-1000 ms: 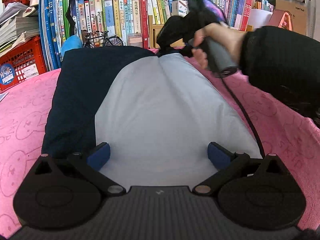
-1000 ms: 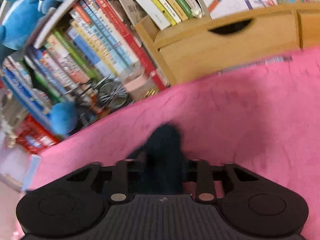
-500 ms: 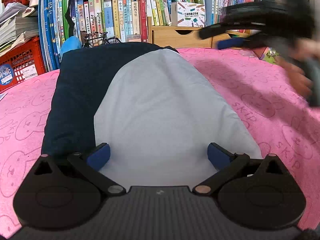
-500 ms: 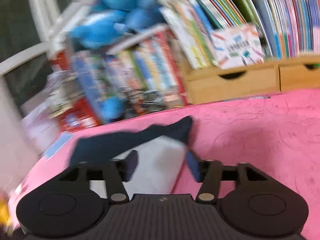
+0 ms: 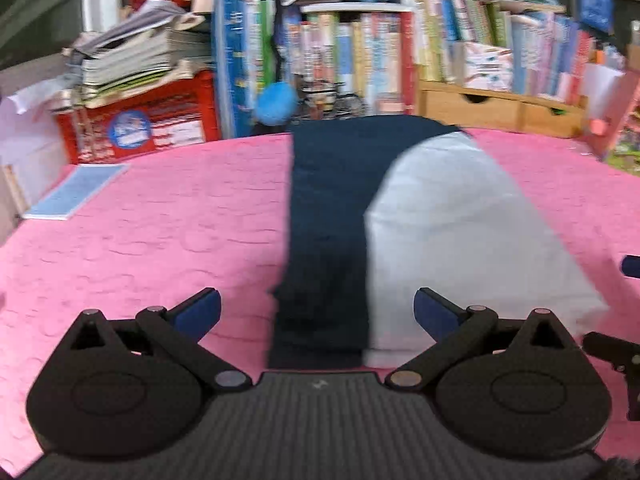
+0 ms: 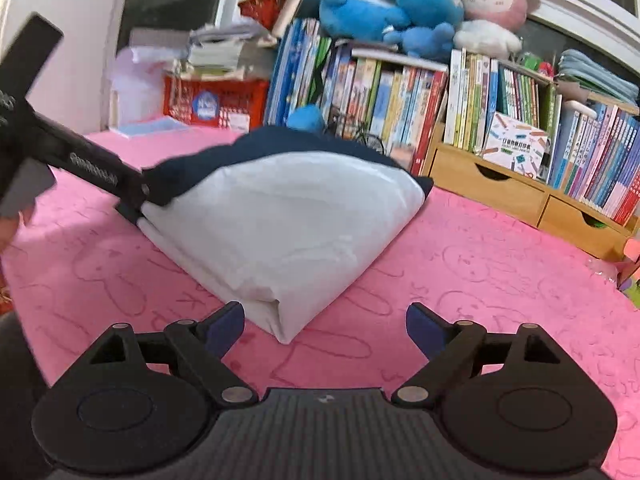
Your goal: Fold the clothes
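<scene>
A folded garment (image 5: pixel 460 220), navy on the left and pale grey on the right, lies on the pink cloth (image 5: pixel 160 220). My left gripper (image 5: pixel 316 304) is open just above its near edge, and the pads touch nothing. At the right rim of that view shows a blue pad (image 5: pixel 632 266) of my right gripper. In the right wrist view the garment (image 6: pixel 288 216) points a folded corner at my right gripper (image 6: pixel 324 316). Its jaws are opening and the corner lies just ahead, unpressed. A left gripper finger (image 6: pixel 100 172) reaches the garment's far left corner.
Along the far edge stand book rows (image 6: pixel 400 92), a red crate (image 5: pixel 140 128) under stacked papers, and wooden drawers (image 6: pixel 500 188). Plush toys (image 6: pixel 400 0) sit on top of the books. A blue booklet (image 5: pixel 76 192) lies on the pink cloth at the left.
My right gripper let go of the navy cloth at the far end, swung back to the garment's near right corner and opened. My left gripper, still open, shifted left and rose a little.
</scene>
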Demonstrator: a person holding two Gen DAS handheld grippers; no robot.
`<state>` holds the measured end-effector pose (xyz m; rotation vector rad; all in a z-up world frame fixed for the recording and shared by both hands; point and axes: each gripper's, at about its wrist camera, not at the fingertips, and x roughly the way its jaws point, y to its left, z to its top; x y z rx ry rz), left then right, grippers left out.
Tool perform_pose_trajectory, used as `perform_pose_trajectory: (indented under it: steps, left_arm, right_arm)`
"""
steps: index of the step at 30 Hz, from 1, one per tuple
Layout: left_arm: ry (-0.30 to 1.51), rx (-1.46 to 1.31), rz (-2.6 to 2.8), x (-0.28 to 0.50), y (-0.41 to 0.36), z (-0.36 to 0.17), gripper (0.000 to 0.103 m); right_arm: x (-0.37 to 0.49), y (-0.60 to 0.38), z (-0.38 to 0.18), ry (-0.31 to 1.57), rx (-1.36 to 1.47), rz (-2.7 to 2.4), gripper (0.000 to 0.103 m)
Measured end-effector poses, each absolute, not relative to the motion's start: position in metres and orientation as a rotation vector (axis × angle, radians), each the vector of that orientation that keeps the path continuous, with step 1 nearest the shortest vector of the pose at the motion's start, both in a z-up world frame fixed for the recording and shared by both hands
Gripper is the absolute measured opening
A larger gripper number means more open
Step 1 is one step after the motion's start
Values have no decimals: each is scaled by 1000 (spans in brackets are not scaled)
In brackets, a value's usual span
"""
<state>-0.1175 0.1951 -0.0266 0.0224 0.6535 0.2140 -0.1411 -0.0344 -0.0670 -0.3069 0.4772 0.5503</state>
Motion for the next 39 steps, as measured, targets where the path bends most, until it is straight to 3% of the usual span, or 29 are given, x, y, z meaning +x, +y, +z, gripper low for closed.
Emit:
perform_pose_trajectory:
  steps: [8,16,20,33,39]
  left_arm:
    - [730,-79,184,-110,226,-50,103]
    - [713,-57,137,-114,233,-53,103]
    - [710,-55,133,-114,234,-54,103]
    - [749,-88,135,-129,267,-46,103]
    - [729,-76,161,-139,279,-38,103]
  right_arm:
    - [-103,-58,-76,611,-105,487,87]
    - [-103,-57,-73,542,-302,483,95]
    - [-102,-60,-77,576,-260,479,96]
    - [-181,42,-76,265,-800,694,94]
    - [-166,106,-77,263,-855,771,83]
